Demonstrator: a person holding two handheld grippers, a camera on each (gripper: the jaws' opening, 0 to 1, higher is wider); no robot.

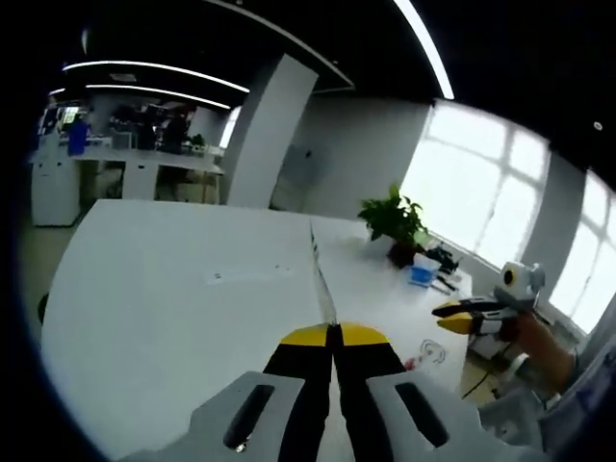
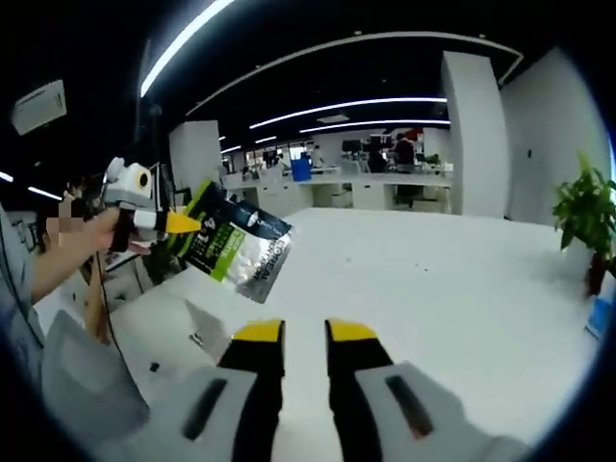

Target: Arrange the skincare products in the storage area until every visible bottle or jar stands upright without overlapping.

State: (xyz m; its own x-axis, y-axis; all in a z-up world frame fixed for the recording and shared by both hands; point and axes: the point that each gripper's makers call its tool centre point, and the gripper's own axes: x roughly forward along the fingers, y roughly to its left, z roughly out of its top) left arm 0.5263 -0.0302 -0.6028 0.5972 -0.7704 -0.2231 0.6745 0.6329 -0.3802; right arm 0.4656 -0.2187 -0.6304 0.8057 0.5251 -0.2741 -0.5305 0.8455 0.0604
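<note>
Two grippers in the air over a white table, no contact with it.

Left gripper: in the left gripper view the yellow tips are pressed together with only a thin seam between them. A foil pouch is pinched in that seam. It shows edge-on as a thin line running straight ahead from the tips. In the right gripper view the same gripper comes in from the left of the jaws, held by a hand. There the pouch hangs off its tips face-on: black and green print, silver lower part, tilted, clear above the table. The pouch sits up and left of the right gripper's own jaws and does not touch them.

Right gripper: jaws apart with a clear gap, nothing between them, bare table ahead. In the left gripper view it sits low to the right of the left jaws, well apart from them.

Potted plant and a small blue box are on the table far ahead and right of the left jaws. A white pillar and office desks stand beyond the table's far edge.
</note>
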